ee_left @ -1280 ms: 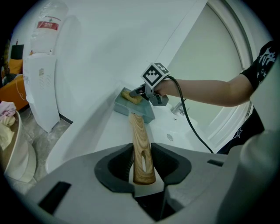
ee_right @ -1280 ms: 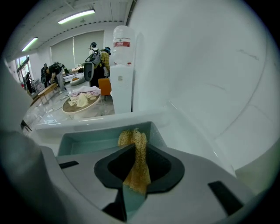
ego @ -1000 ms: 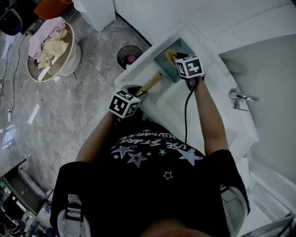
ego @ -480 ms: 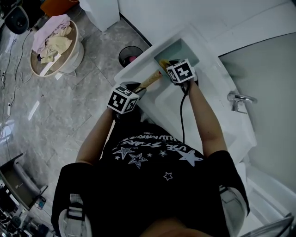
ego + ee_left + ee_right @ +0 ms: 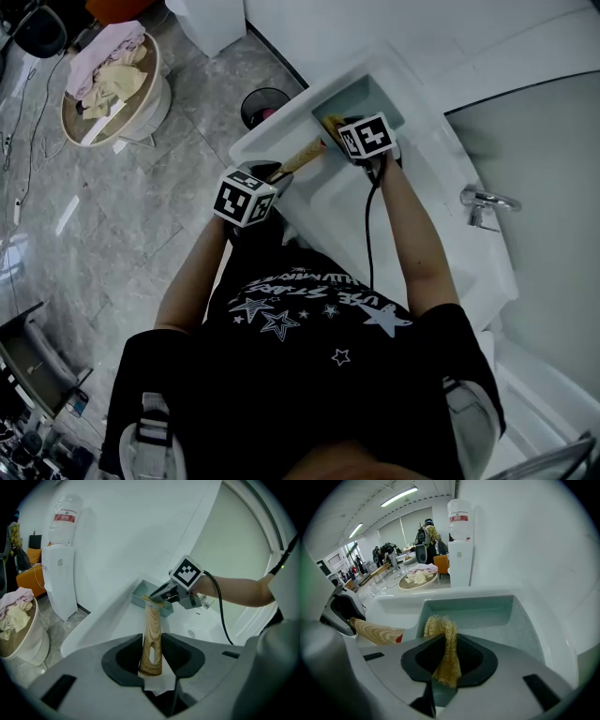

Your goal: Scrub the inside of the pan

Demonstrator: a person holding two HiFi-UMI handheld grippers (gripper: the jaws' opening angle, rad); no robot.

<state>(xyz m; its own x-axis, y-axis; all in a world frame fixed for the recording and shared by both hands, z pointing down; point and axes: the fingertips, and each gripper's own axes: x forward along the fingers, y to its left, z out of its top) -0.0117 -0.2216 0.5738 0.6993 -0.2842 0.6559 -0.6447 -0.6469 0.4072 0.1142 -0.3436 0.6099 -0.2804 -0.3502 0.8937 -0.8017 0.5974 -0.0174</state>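
Observation:
A teal square pan sits on the white counter beside the sink, with its wooden handle pointing toward me. My left gripper is shut on the end of that handle. My right gripper reaches into the pan, shut on a yellow scrub pad. The pad's tip rests at the pan's near corner by the handle. Part of the pan floor is hidden under the right gripper's marker cube.
The white sink basin lies just right of the pan, with a chrome tap at its far side. On the grey floor stand a black bin and a round basket of clothes. A water dispenser stands against the wall.
My right gripper with the scrub pad has slid across the pan toward the handle corner. The left gripper keeps its hold on the handle, and the pan stays in place.

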